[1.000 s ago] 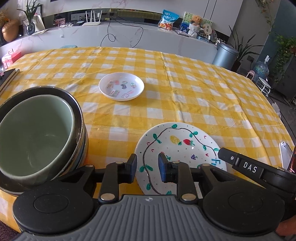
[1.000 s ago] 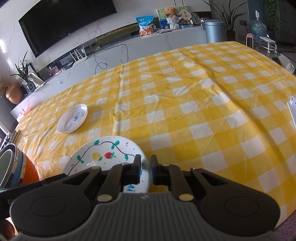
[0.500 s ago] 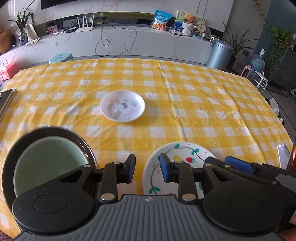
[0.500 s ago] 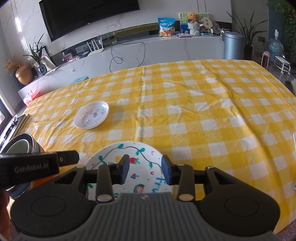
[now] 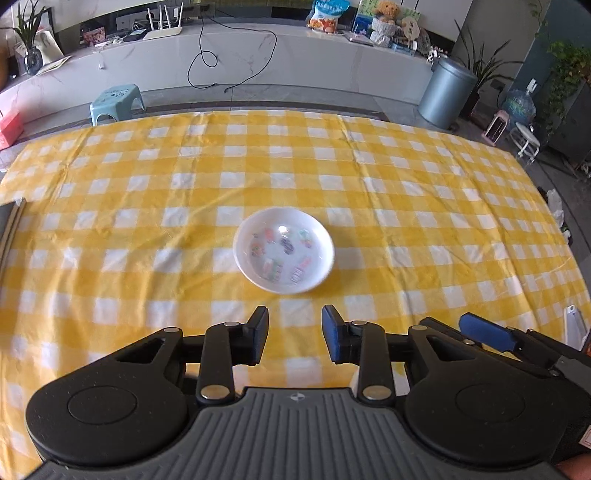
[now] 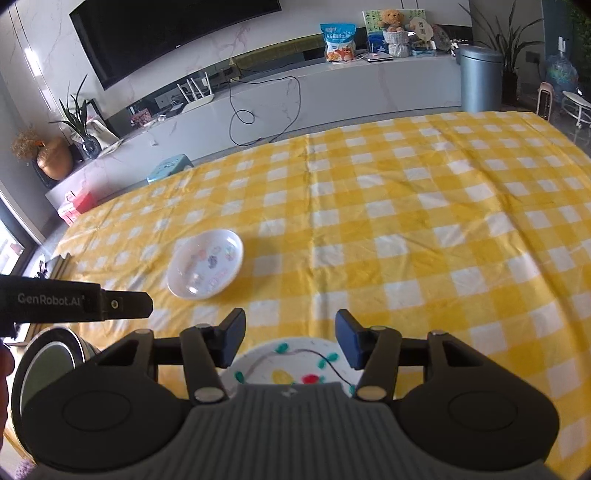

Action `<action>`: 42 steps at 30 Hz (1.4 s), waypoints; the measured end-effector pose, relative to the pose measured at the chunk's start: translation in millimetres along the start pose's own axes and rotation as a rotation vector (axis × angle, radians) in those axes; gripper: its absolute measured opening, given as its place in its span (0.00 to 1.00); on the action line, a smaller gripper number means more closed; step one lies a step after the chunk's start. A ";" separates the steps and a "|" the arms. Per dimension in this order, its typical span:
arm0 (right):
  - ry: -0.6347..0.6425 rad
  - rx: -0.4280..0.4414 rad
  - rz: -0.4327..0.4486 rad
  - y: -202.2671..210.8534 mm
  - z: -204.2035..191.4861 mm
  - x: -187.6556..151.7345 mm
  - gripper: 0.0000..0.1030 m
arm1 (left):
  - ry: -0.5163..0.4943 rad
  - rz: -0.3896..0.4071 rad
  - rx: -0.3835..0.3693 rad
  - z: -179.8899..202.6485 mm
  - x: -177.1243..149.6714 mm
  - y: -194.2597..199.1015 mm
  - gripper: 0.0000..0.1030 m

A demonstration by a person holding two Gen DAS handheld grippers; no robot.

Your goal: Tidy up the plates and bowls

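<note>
White dish (image 5: 283,249) is lying ahead as both empty grippers, left (image 5: 294,335) and right (image 6: 290,339), are spreading; approaching its rim squarely looks wisest.

A yellow-and-white checked cloth (image 5: 147,229) covers the desk. Beyond its far edge stands a small blue stool (image 5: 116,101), and a grey bin (image 5: 448,92) stands far right. A television (image 6: 166,33) hangs above a long white counter (image 6: 332,92) carrying a teddy bear (image 6: 392,18), a snack bag (image 6: 339,42) and a router (image 6: 195,94).
</note>
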State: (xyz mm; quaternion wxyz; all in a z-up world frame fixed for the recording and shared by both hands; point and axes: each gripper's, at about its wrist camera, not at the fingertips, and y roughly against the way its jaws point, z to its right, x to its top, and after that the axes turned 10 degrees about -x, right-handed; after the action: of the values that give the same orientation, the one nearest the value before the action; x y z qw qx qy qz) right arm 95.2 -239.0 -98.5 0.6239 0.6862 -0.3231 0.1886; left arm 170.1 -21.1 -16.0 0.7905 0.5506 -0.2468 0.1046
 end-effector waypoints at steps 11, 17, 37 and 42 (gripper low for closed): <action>-0.015 0.068 -0.033 -47.0 -28.4 24.3 0.45 | -0.056 -0.075 0.011 -36.3 40.3 -39.2 0.36; -0.002 0.066 -0.071 -71.9 -42.9 34.7 0.37 | -0.034 -0.117 0.007 -51.2 49.7 -64.6 0.36; -0.076 0.065 -0.147 -109.3 -55.7 37.4 0.04 | 0.016 -0.150 -0.030 -67.2 55.6 -83.6 0.04; -0.070 0.064 -0.131 -93.1 -54.1 36.7 0.03 | 0.027 -0.134 -0.051 -62.7 53.3 -67.2 0.03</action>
State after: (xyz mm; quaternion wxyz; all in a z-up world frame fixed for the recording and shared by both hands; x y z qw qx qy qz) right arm 192.6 -192.6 -134.5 0.6009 0.7317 -0.2929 0.1332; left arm 262.4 6.1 -61.1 0.8128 0.5441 -0.2015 0.0525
